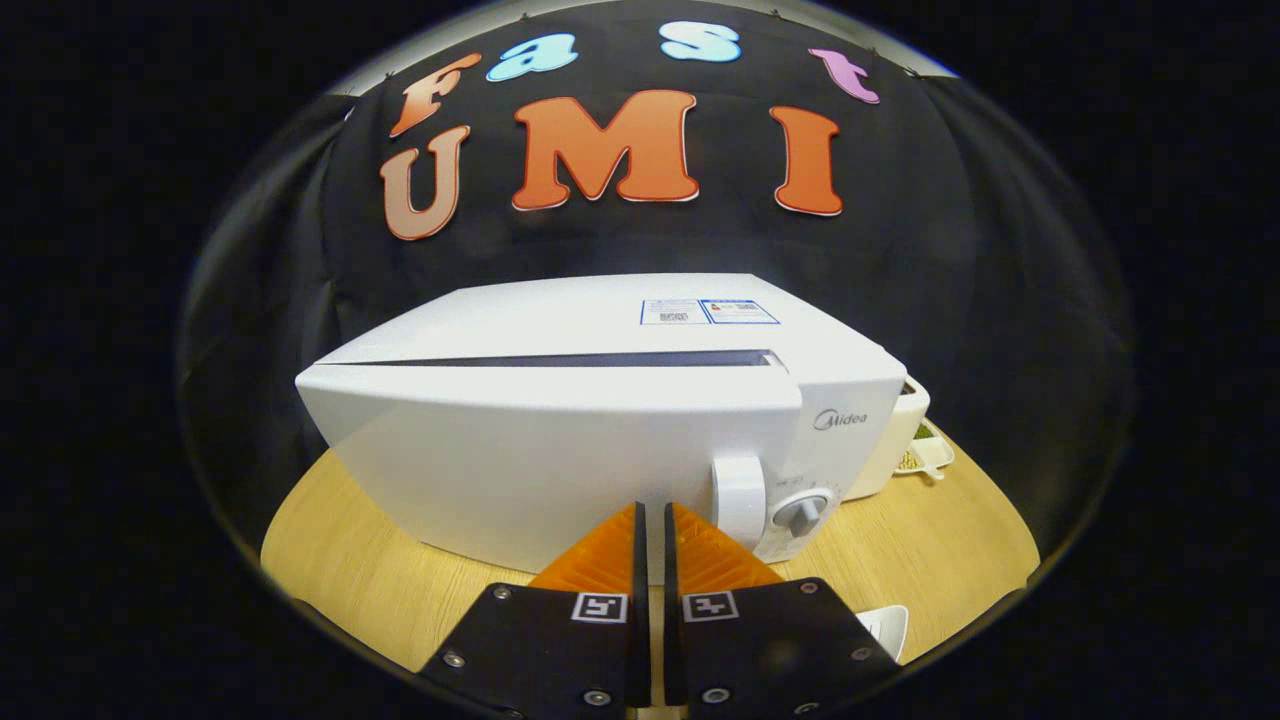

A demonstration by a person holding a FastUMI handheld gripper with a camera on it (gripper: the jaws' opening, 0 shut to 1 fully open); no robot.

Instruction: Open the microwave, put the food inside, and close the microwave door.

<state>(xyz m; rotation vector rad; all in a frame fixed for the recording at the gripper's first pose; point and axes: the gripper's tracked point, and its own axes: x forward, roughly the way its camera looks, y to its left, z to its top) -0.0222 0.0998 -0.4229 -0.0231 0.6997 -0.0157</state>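
White microwave [600, 440] sits on the wooden worktop [340, 560], its door [540, 470] closed, with a thin dark gap along the door's top edge. A round white handle [738, 500] stands at the door's right side, and a grey dial [803, 512] sits on the control panel just beside it. The tongs [652, 515] are drawn nearly together, a narrow slit between the orange fingers [600, 560], gripping nothing; the tips sit just before the door, left of the handle. Behind the microwave's right end a cream container [895, 440] and a small tray [928, 455] with food show partly.
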